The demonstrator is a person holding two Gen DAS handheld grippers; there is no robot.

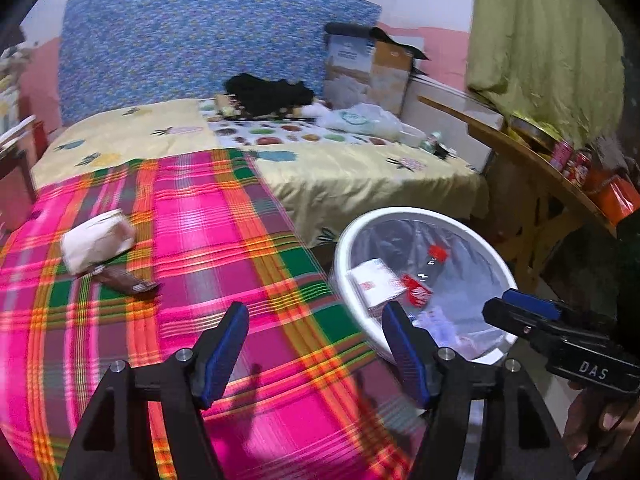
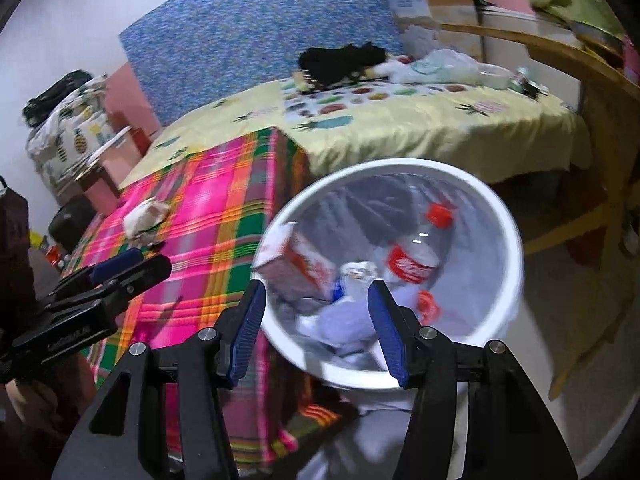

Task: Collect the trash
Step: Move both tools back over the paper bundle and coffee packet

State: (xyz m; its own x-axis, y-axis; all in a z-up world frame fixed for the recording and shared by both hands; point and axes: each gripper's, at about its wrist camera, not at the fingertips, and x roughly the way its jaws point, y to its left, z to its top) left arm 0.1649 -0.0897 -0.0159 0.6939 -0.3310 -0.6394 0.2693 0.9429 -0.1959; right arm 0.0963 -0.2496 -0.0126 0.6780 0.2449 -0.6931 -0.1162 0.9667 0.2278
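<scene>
Both tongs, the left tongs (image 1: 316, 354) and right tongs (image 2: 316, 330), are being held released and empty beside the white bin (image 2: 516, 248), already holding a bottle (image 2: 416, 256), while a crumpled paper wad (image 1: 98, 246) is lying near the plaid-covered surface's (image 1: 248, 248) left edge, presumably awaiting collection.

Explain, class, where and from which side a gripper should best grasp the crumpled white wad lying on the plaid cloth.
Grip the crumpled white wad across its narrow middle, coming down from above. It lies low and lengthwise on the plaid cloth, partly over a brown wrapper, so a side approach would likely snag the cloth or wrapper. The open left gripper is nearer.
</scene>
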